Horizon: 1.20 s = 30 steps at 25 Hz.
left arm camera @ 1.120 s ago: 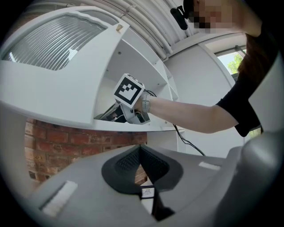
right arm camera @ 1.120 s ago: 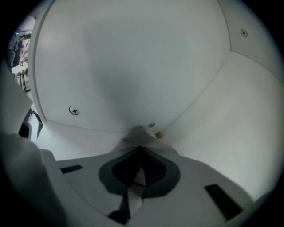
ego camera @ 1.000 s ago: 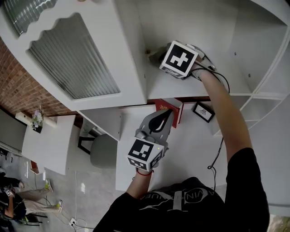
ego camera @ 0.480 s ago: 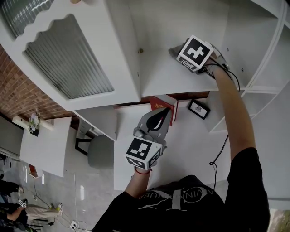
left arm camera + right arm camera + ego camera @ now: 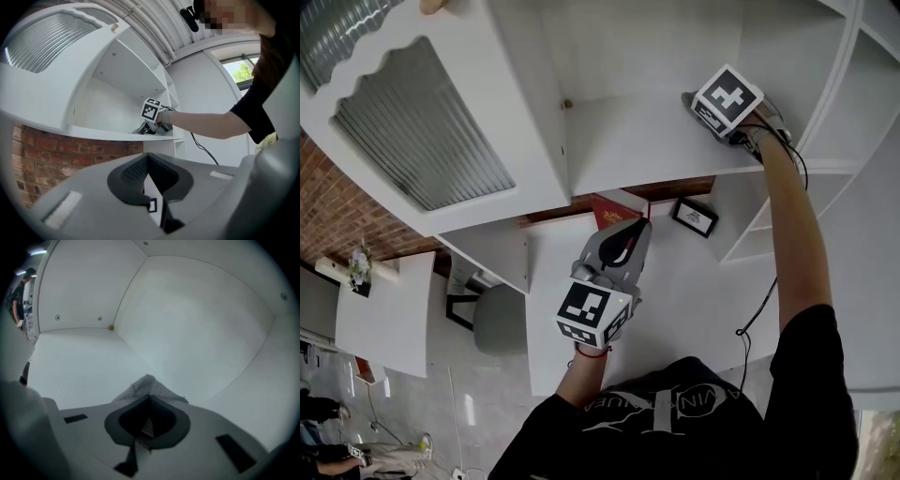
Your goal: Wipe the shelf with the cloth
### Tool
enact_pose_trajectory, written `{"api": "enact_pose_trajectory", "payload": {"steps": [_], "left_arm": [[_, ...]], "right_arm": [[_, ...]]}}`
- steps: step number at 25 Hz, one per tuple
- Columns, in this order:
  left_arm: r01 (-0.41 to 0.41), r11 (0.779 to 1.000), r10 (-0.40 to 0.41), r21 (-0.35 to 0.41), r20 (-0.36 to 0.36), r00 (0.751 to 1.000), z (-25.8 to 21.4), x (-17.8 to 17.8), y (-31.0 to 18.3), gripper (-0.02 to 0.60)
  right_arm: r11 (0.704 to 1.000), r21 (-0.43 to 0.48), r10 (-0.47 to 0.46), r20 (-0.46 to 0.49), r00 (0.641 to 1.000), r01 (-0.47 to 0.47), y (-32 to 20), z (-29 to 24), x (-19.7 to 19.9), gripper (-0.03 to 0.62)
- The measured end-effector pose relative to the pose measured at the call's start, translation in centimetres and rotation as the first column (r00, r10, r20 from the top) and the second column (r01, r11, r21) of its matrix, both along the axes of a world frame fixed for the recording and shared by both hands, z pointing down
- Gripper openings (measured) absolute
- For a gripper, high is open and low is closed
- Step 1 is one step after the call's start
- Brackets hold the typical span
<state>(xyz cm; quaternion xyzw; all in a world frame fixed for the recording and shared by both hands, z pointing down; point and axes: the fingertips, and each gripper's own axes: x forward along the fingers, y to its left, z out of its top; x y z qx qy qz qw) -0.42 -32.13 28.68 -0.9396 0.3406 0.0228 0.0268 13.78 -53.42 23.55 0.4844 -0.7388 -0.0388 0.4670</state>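
The right gripper is clamped on a crumpled grey woven cloth. The cloth pokes out past the closed jaws toward 12 o'clock in the right gripper view and is pressed onto the flat white shelf board of the open cabinet. In the head view this gripper sits at about 1 o'clock, near the right end of the board, with the cloth showing at 9 o'clock of its marker cube.

The wipe looks to be in mid-stroke. I judge that the left and middle of the board have been passed over. The strip toward 3 o'clock, the front edge and the back corner probably remain (no dirt shows anywhere, so cleanliness itself cannot be read).

The left gripper hangs below the shelf at about 6 o'clock of frame centre. Its jaws are together with nothing between them, and it takes no part in the work. Its own view shows the same closed tips and looks up at the shelf from below.

A second ago the right gripper and cloth lay close to the board's left back corner. They have since swept across toward 3 o'clock, and the cube has rolled to show a different face. The left gripper has hardly shifted.
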Motion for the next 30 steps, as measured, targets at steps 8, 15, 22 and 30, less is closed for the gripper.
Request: {"api": "enact_pose_trajectory", "payload": {"steps": [8,15,22,30], "left_arm": [[-0.023,1.000,0.023,0.004,-0.001,1.000,-0.4,-0.1,0.7,0.009],[0.013,1.000,-0.013,-0.010,-0.003,1.000,-0.2,-1.3,0.6,0.009],[0.052,0.999,-0.052,-0.012,-0.003,0.999,0.2,-2.5,0.4,0.009],[0.103,0.994,-0.103,-0.018,0.004,0.995,0.4,-4.2,0.7,0.009]], "right_arm": [[0.990,0.015,0.140,0.008,0.990,-0.140,2.4,-0.3,3.4,0.012],[1.000,-0.006,0.027,0.033,0.999,-0.026,4.5,-0.3,0.3,0.012],[0.981,-0.018,-0.192,0.080,0.978,0.194,6.5,0.1,-7.6,0.012],[0.919,-0.006,-0.392,0.048,0.919,0.393,9.2,0.0,-16.3,0.012]]}}
